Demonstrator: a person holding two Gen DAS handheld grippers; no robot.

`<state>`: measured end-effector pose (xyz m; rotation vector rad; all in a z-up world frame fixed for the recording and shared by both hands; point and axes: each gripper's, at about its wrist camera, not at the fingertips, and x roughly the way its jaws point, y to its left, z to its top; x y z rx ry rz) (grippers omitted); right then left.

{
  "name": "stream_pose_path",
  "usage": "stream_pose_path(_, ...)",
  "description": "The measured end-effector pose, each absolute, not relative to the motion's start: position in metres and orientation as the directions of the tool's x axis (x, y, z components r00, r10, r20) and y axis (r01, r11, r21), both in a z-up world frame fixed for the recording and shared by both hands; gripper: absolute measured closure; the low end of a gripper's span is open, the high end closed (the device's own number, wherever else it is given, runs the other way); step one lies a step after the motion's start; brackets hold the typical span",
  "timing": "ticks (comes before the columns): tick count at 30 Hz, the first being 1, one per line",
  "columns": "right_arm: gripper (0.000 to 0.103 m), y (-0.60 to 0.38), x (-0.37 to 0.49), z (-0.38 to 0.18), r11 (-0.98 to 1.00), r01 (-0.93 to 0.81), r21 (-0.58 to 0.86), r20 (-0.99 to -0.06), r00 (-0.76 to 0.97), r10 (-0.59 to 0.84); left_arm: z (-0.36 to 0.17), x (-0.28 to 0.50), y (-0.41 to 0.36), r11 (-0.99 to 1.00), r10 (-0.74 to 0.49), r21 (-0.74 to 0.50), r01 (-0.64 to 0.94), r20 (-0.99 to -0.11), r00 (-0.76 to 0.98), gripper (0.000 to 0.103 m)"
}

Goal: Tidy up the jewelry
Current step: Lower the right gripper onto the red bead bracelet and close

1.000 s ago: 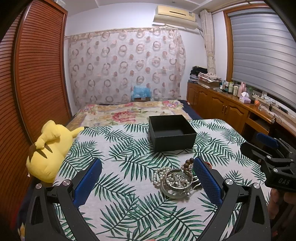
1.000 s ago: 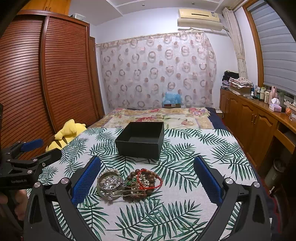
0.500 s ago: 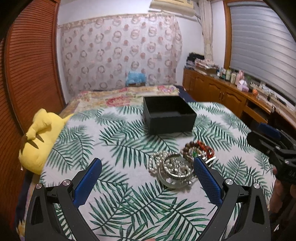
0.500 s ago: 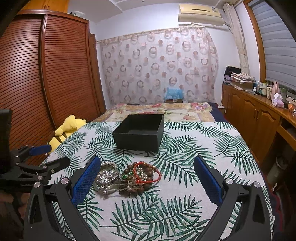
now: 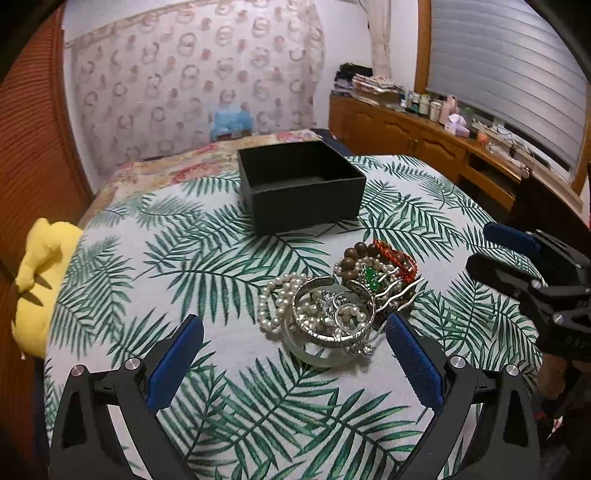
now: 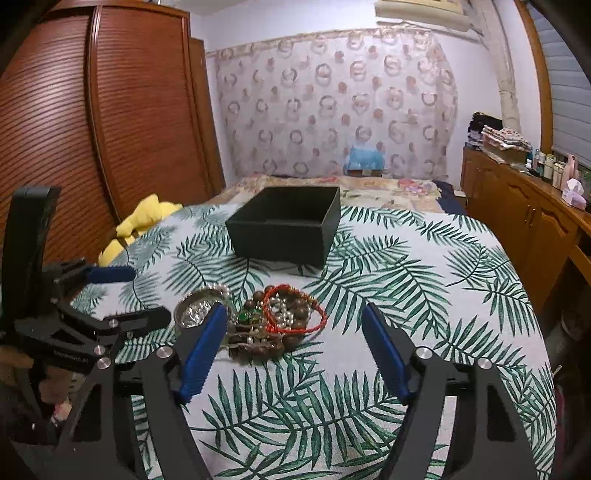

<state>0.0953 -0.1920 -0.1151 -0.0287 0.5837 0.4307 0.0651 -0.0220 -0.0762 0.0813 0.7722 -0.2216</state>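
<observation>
Jewelry (image 6: 273, 317) just ahead of right tool (image 6: 291, 347), jaws apart, just narrowing, empty; left tool (image 5: 291, 343) apart beside it.

Bedroom interior. Patterned curtain (image 6: 332, 103) covers the far wall; louvred wooden wardrobe (image 6: 110, 110) stands left of it, wooden sideboard (image 6: 517, 199) and slatted blind (image 5: 509, 74) right, air conditioner (image 6: 417, 9) above.

A desk (image 5: 207, 266) draped in a palm-leaf cloth carries an open black box (image 5: 301, 184) toward its far side. Nearer lies a jewelry pile (image 5: 332, 302), well apart from the box.
</observation>
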Motion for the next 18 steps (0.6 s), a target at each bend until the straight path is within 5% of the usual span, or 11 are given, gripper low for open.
stream_pose_path(8, 0.037, -0.19, 0.114, -0.129, 0.897, -0.433, 0.089, -0.598, 0.697, 0.396, -0.085, 0.082, -0.035, 0.953, -0.233, -0.041, 0.302, -0.733, 0.638, 0.008)
stream_pose_path(12, 0.041, -0.189, 0.119, -0.133, 0.888, -0.451, 0.083, -0.622, 0.673, 0.4, -0.094, 0.089, -0.041, 0.948, -0.241, -0.045, 0.316, -0.75, 0.616, 0.024)
stream_pose_path(18, 0.042, -0.187, 0.123, -0.136, 0.878, -0.47, 0.092, -0.639, 0.648, 0.414, -0.101, 0.094, -0.044, 0.946, -0.241, -0.046, 0.321, -0.763, 0.6, 0.03)
